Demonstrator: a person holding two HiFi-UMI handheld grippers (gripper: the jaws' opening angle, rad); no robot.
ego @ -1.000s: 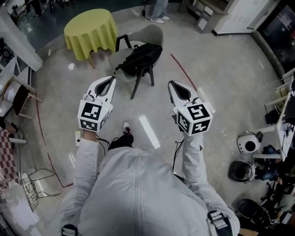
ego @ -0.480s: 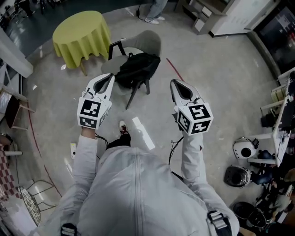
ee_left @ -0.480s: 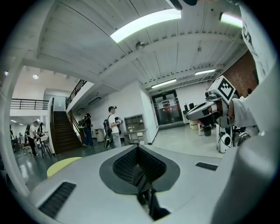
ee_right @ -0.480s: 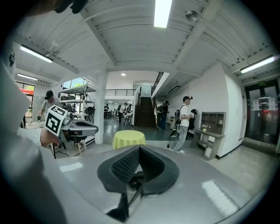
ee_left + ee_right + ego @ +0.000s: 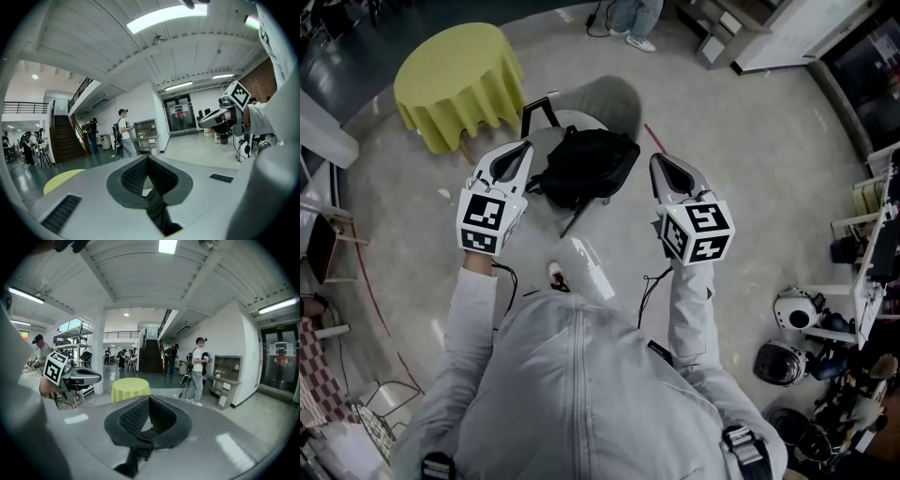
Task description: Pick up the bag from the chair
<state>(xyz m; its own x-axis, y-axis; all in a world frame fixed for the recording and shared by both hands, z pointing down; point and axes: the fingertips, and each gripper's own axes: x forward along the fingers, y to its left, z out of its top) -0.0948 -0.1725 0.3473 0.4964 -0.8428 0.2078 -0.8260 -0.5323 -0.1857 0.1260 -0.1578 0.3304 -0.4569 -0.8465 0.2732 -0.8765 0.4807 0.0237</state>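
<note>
A black bag [image 5: 583, 165] lies on the seat of a light grey chair [image 5: 614, 96] with dark legs, in the upper middle of the head view. My left gripper [image 5: 525, 147] is held in the air just left of the bag, jaws shut and empty. Just right of the bag my right gripper [image 5: 659, 160] is also shut and empty. The bag sits between the two tips, lower down. Both gripper views look level across the hall, and neither shows the bag or the chair. In the left gripper view my left gripper [image 5: 147, 157] points at a person [image 5: 124, 133].
A round table with a yellow-green cloth [image 5: 457, 73] stands left of the chair. A white strip [image 5: 591, 269] lies on the floor near my feet. Helmets and gear [image 5: 795, 307] crowd the right side. Someone's feet [image 5: 634, 39] show at the top. Stairs [image 5: 151, 355] rise at the hall's far end.
The chair with the bag has come closer and now sits between the two gripper tips. Both grippers stayed shut.
</note>
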